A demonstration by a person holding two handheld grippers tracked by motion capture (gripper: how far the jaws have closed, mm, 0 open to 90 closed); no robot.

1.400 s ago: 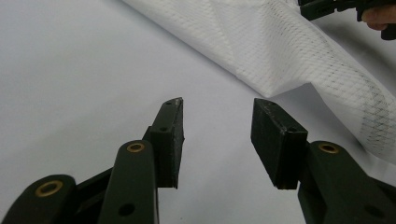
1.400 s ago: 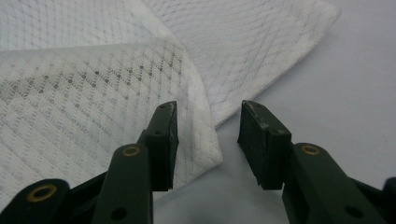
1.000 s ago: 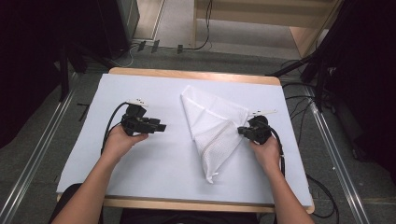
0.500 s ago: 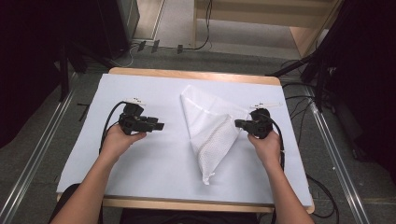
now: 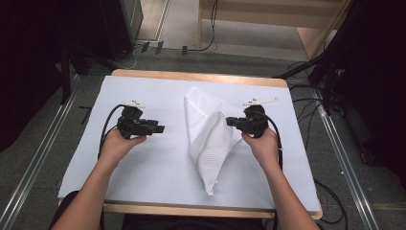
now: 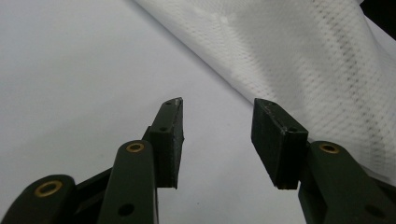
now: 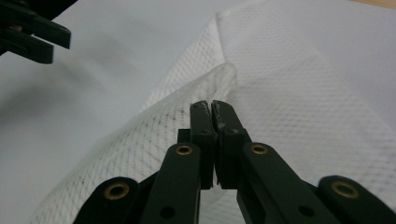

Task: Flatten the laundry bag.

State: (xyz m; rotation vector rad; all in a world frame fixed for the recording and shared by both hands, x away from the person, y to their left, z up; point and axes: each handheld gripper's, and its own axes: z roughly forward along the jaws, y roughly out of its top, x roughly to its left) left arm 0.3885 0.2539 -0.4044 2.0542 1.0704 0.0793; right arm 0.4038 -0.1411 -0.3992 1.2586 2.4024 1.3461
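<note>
White mesh cloth [image 5: 210, 143] is spread mid-table on the white table cover [image 5: 143, 167], its right edge lifted off the cover into a raised fold. That fold is pinched by the right gripper [image 5: 231, 121], jaws pressed together on the fabric, seen up close in the right gripper view [image 7: 212, 109]. The left gripper [image 5: 160, 128] is held left of the cloth, near it but apart from it; jaws are spread with nothing between them [image 6: 217, 133], cloth edge lying just beyond the tips.

white mesh cloth [image 6: 299, 60] cut off by frame edge, far corner blurred
</note>
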